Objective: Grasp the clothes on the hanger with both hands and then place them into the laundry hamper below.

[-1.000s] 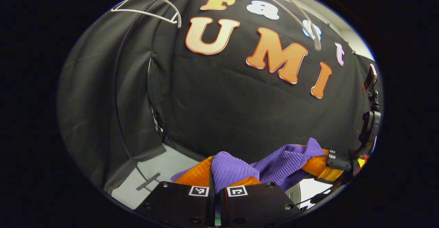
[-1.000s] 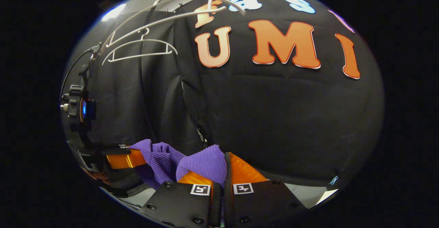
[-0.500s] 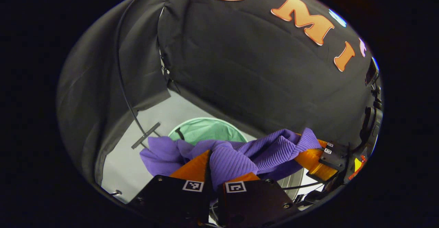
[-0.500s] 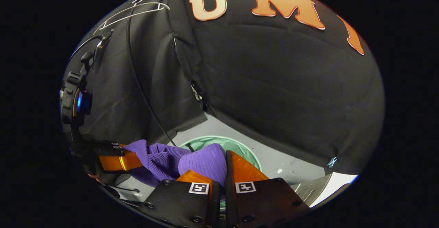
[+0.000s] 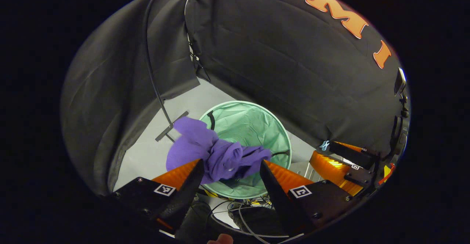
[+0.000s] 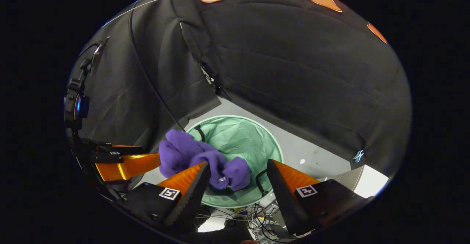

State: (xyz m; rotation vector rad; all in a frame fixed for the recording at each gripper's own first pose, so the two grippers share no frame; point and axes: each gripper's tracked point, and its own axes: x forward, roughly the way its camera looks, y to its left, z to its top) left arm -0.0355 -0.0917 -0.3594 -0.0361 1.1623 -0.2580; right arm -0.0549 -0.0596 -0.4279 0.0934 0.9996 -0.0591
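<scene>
Though crumpled, purple ribbed knit garment [image 5: 216, 156]: soft, light; take by bunched folds.
Position: over round green fabric hamper [image 5: 257, 123].
Left gripper [image 5: 230, 174]: spread, empty.
Right gripper [image 6: 238, 176]: spread, empty.

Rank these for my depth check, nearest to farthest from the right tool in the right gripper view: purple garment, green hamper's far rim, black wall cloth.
1. Purple garment: just ahead of the open right tool, toward its left finger.
2. Green hamper's far rim: below and beyond the garment.
3. Black wall cloth: behind the hamper, farthest.
</scene>
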